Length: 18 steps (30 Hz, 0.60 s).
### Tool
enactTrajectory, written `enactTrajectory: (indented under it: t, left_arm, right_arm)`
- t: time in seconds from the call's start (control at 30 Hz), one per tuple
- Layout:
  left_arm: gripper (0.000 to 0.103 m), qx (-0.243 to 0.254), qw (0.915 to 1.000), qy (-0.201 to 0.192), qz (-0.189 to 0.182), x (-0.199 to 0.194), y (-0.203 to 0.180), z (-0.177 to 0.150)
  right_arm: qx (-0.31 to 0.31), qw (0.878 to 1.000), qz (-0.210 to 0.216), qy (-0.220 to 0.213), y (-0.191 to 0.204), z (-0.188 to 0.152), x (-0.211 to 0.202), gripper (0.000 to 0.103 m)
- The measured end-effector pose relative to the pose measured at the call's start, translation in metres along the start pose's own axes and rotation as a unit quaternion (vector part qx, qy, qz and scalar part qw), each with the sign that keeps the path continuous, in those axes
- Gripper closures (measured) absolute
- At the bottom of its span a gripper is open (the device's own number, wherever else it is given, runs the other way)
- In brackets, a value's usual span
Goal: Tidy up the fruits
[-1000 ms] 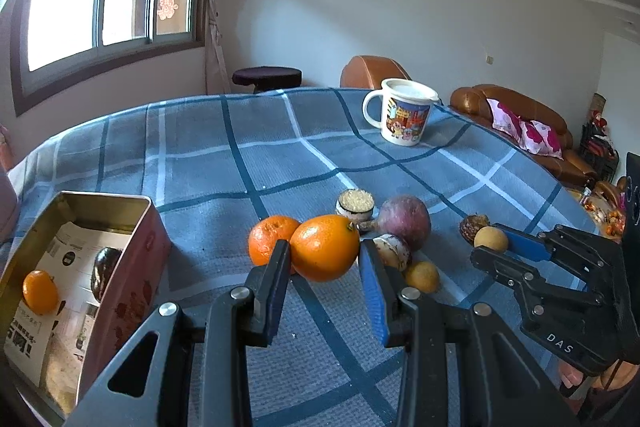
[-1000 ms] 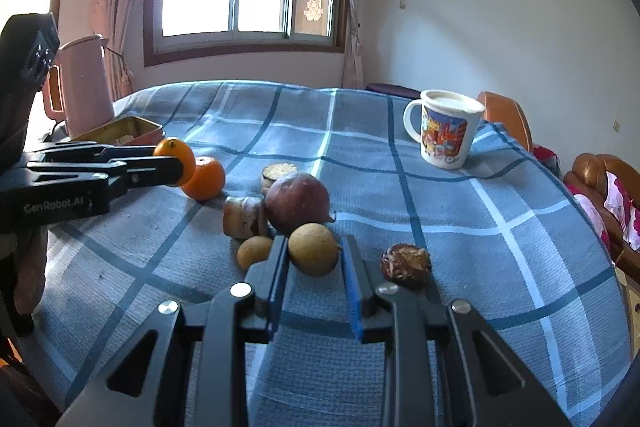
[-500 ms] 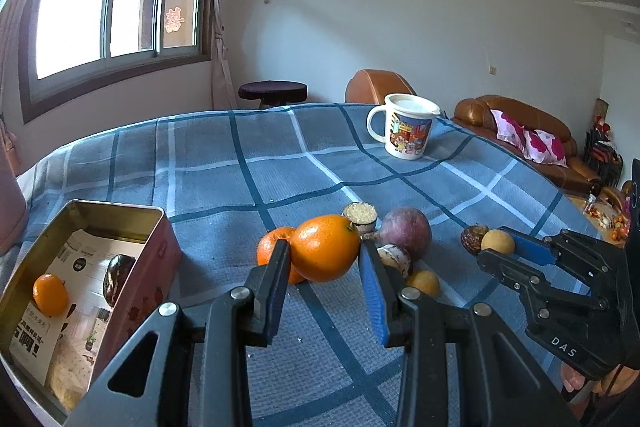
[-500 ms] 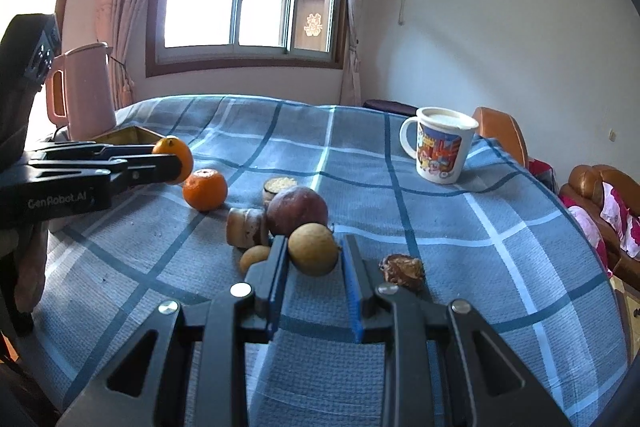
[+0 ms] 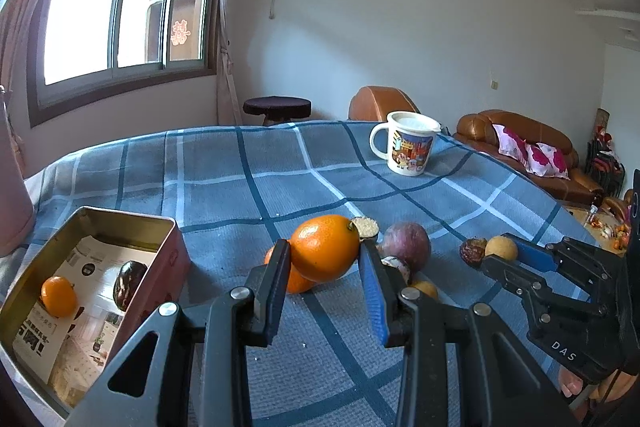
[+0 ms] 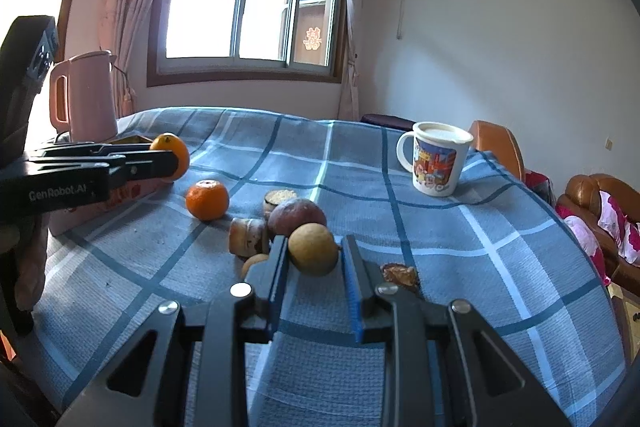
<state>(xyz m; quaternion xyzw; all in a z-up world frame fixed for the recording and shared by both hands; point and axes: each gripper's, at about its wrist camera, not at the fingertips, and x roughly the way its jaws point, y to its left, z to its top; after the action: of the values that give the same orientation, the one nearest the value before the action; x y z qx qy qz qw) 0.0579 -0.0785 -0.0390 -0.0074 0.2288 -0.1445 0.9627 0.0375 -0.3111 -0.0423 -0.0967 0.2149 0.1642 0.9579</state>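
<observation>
- Above the tabletop point(image 5: 224, 183): left tongs point(image 5: 324, 259) clamp an orange point(image 5: 325, 247); right tongs point(image 6: 313, 253) clamp a tan fruit point(image 6: 312, 249).
- Done: tin point(image 5: 160, 259) holds a small orange point(image 5: 59, 295) and a dark fruit point(image 5: 128, 283).
- Left: mandarin point(image 6: 207, 199), purple fruit point(image 6: 297, 217) and smaller pieces lie loose.

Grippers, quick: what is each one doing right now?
Left gripper: shut on the orange.
Right gripper: shut on the small tan fruit.

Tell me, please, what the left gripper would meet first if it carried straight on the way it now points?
Apart from the orange clamped in the left gripper, probably the halved fruit just beyond it, or the second orange lower down. Both sit close behind the held fruit. Depth is hard to judge through the fisheye.
</observation>
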Motion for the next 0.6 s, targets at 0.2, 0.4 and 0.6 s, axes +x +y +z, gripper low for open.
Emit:
enactTrajectory:
  t: [0.2,0.4,0.6]
  left_arm:
    - [0.066,0.003,1.0000,-0.009,0.003,-0.003,-0.001,0.000]
    - [0.066,0.004,0.9998,-0.018,0.005,-0.006,-0.003,0.000]
    - [0.066,0.006,0.9995,-0.030,0.010,-0.012,-0.004,-0.001]
  right_arm:
    - [-0.004,1.000,-0.001,-0.011,0.001,0.000,-0.003,0.074]
    - [-0.006,1.000,-0.002,-0.021,0.002,-0.001,-0.006,0.074]
    - [-0.009,0.999,-0.002,-0.035,0.003,-0.002,-0.011,0.074]
